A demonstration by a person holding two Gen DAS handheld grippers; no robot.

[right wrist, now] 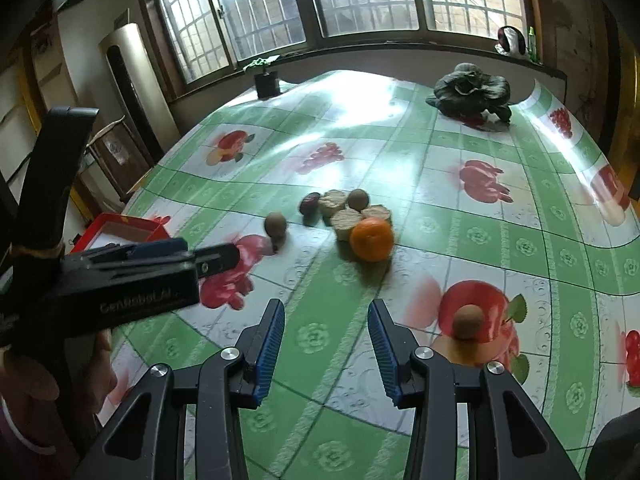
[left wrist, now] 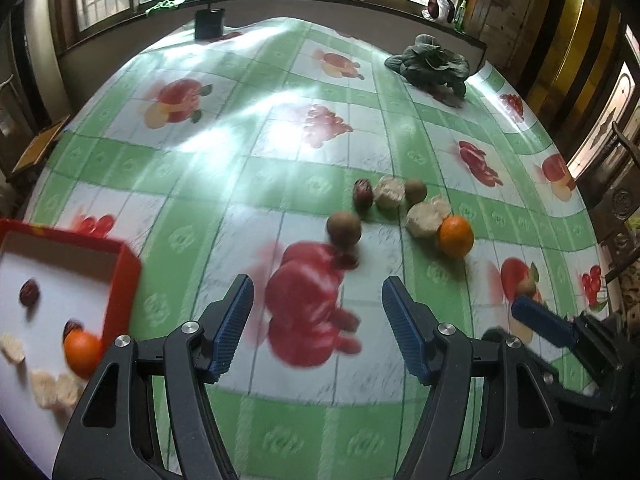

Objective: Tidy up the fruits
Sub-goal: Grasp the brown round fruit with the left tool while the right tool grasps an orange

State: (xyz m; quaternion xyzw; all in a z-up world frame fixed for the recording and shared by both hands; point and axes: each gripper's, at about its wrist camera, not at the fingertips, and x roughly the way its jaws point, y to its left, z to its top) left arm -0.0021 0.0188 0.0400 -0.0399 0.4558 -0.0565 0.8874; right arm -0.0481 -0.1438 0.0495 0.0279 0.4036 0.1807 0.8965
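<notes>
Step in hand, as judged from the layout: transfer of loose fruit into the red box (left wrist: 124,276), partly done. Both tools are between picks.

Left gripper (left wrist: 318,316): fingers spread wide, nothing between them, above the tablecloth (left wrist: 240,168) at lower centre of the left wrist view. Right gripper (right wrist: 326,340): fingers likewise spread and empty, at lower centre of the right wrist view.

The box sits at the lower left of the left wrist view. It holds an orange (left wrist: 82,352), dark red fruits and several pale pieces; blur makes the pale pieces hard to identify.

Remaining fruit lies in a cluster right of centre: an orange on the table (right wrist: 371,239) touching pale lumps (right wrist: 346,220), with a brown round fruit (right wrist: 276,227) just to the left of the group. A lone brown fruit (right wrist: 469,322) rests at lower right of the right wrist view, apart from the cluster.

Next move, as a judgement: the right gripper advances to the orange on the table, directly ahead of its fingers. The fingers need to straddle it without pushing the touching lumps, since round fruit will likely roll.
</notes>
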